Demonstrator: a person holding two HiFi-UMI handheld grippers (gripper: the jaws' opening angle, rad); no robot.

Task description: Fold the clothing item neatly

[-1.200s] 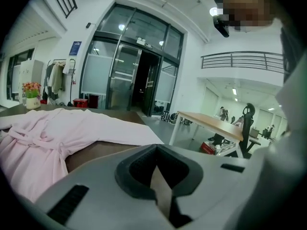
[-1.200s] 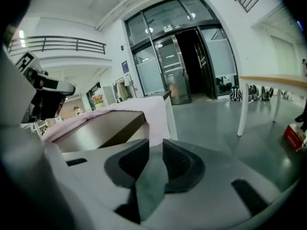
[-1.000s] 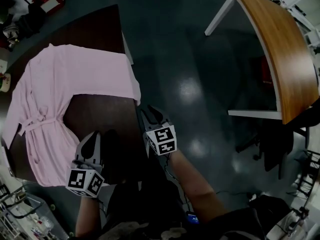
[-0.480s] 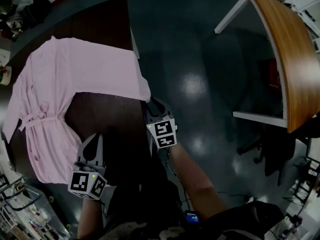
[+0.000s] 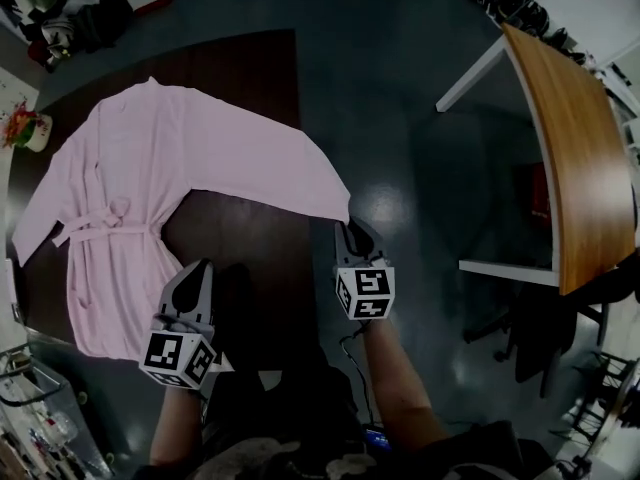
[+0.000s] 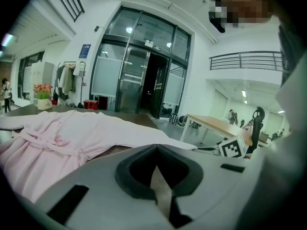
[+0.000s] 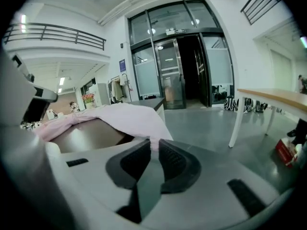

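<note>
Robe: a pink robe [image 5: 140, 178] lies spread front-up on the dark table [image 5: 250, 258], collar towards the far end, its belt [image 5: 105, 230] tied at the waist.
Sleeve: one sleeve [image 5: 280, 173] stretches past the table's right edge and hangs over the floor [image 5: 400, 118], with its cuff at the right hand-held gripper.
Right hand-held gripper: the right hand-held gripper [image 5: 352, 228] has just been closing its jaws. Its own view shows a fold of pink cloth pinched between the tips [image 7: 151, 145].
Left hand-held gripper: the left hand-held gripper [image 5: 197, 266] has its jaws together with nothing between them [image 6: 154, 150]. It is above bare table, just beside the robe's hem [image 5: 105, 338].
Hard to make out: the head view is dim. The other sleeve [image 5: 40, 218] reaches the table's left side, where the edge is lost in shadow. Whether the hem overhangs the near edge cannot be told.
Edges: the right edge runs under the stretched sleeve, and the person's body covers part of the near edge.
Open room: bare floor lies to the right of the table. A wood-topped desk [image 5: 570, 148] stands well apart beyond it.
</note>
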